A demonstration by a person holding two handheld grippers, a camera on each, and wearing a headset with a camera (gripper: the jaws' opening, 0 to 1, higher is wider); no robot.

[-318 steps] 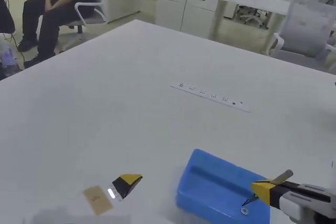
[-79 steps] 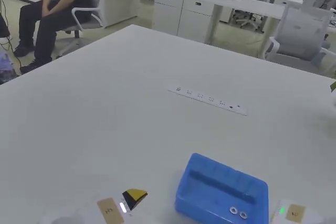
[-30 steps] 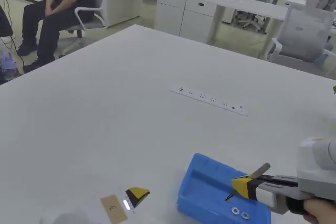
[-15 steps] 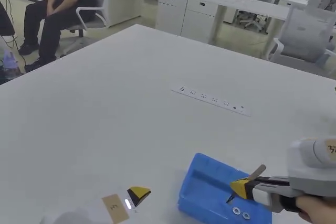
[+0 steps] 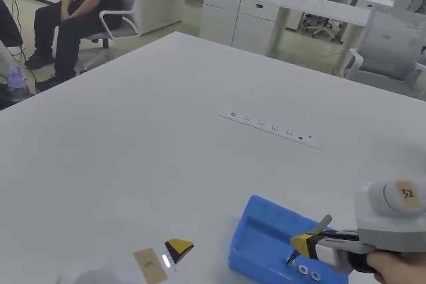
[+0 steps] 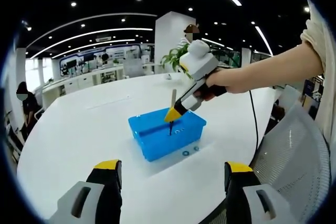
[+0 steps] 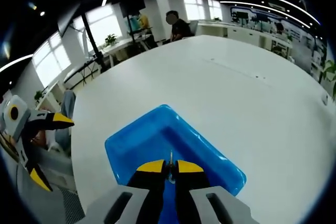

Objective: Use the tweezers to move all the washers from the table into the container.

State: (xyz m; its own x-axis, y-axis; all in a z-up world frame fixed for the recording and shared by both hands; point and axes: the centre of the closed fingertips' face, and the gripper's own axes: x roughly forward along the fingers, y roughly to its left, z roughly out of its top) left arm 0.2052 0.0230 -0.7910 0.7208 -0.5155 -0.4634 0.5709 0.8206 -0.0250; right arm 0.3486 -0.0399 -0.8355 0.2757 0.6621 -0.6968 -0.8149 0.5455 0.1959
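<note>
A blue container (image 5: 266,241) sits at the near edge of the white table (image 5: 166,138), also seen in the left gripper view (image 6: 157,140) and right gripper view (image 7: 142,140). My right gripper (image 5: 303,244) is shut on thin tweezers (image 6: 170,124) whose tip dips inside the container. Two washers (image 5: 308,272) lie in it near the tip. Two more washers (image 6: 190,151) lie on the table beside the container. Whether the tweezers hold a washer is too small to tell. My left gripper (image 6: 170,174) is open and holds nothing, left of the container.
A flush power-socket strip (image 5: 269,128) is set in the table beyond the container. A person sits on a chair (image 5: 80,4) at the far left. White desks and chairs (image 5: 393,38) stand behind the table. A grey mesh chair (image 6: 294,161) is close by.
The right gripper with the tweezers came back over the container from the right, and its tip has sunk into it. One washer lay there at first, two now. The left gripper stays.
</note>
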